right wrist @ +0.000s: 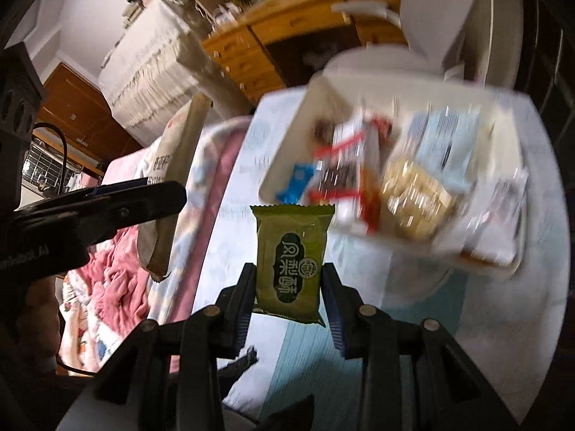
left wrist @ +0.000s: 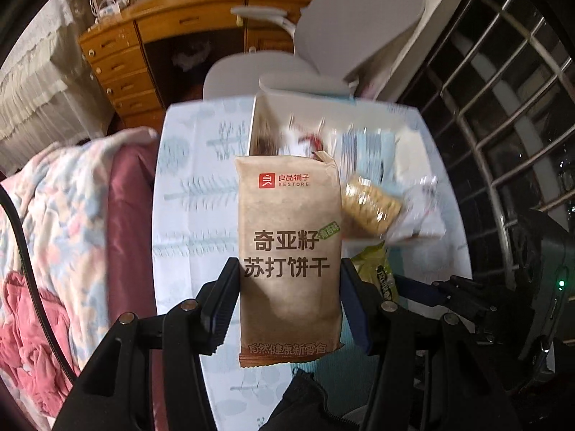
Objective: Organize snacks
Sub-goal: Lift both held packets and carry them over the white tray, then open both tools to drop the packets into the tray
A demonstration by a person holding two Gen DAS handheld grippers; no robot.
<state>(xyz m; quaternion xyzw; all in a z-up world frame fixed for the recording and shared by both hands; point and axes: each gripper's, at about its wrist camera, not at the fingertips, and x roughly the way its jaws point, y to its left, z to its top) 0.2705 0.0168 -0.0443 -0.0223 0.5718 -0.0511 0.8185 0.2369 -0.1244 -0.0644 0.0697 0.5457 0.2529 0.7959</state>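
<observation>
The left gripper (left wrist: 290,289) pinches a tall brown paper-look soda cracker packet (left wrist: 289,251) by its two long edges, holding it upright in the air above the round table with the pale blue leaf-print cloth (left wrist: 194,194). The right gripper (right wrist: 287,292) clamps a small olive-green pastry packet (right wrist: 291,262) between its fingers (right wrist: 332,298), also lifted clear of the table, with its printed label turned sideways. Seen from the right wrist, the brown packet (right wrist: 172,186) and the left gripper's black finger (right wrist: 107,212) hang to the left of the green packet, near but not touching it. Beyond both packets, on the far half of the table, sits a white rectangular tray (right wrist: 287,133) packed with blurred snacks: red-and-white wrappers (right wrist: 350,165), a blue wrapper (right wrist: 298,179), a clear pack of golden round crackers (right wrist: 413,201) and light blue sachets (right wrist: 442,143). Behind the tray stands a grey-white chair (left wrist: 363,18), and further back a wooden desk with drawers (left wrist: 118,68). Left of the table lies a bed with a pink floral quilt (left wrist: 61,194).
</observation>
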